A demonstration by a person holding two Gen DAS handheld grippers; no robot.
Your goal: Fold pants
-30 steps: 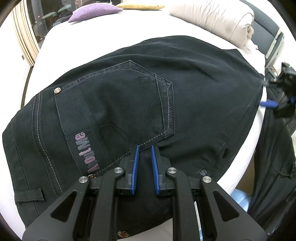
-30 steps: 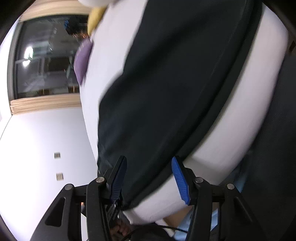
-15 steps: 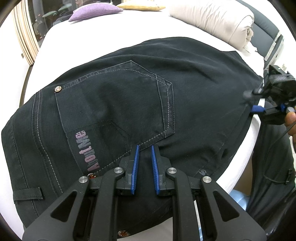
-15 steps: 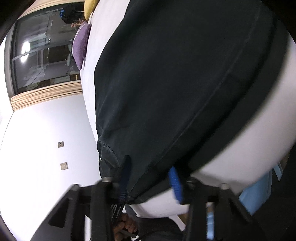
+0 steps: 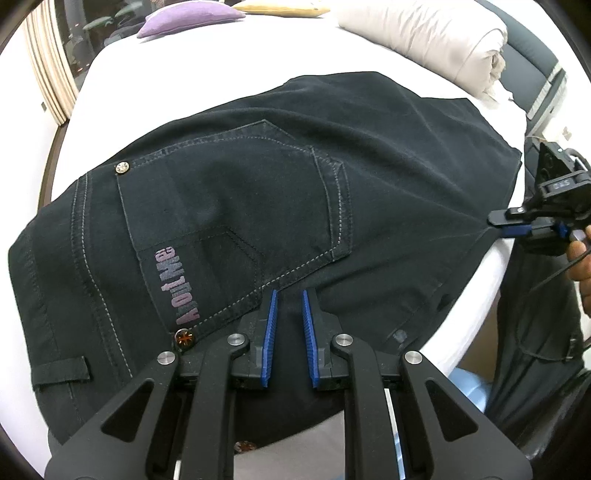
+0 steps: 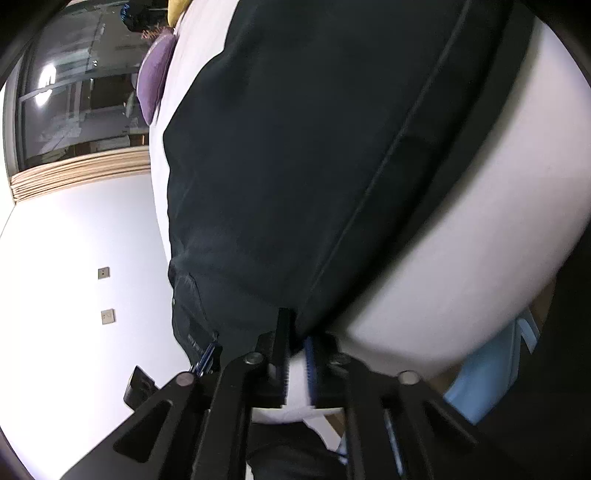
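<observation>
Left wrist view, left gripper angled steeply down, fingers pinching pants, right gripper level, pinching hem.

White bed, seen from its near edge, covered by a smooth white sheet. Black pants lie flat across the near part of the bed, back pocket facing up, waistband toward the left and the legs running to the right edge, where the cloth drops over the side. At the far end of the bed rest a purple cushion and, beside it, a yellow cushion. A rolled beige duvet lies at the far right, well apart from the cushions and just beyond the pants.
</observation>
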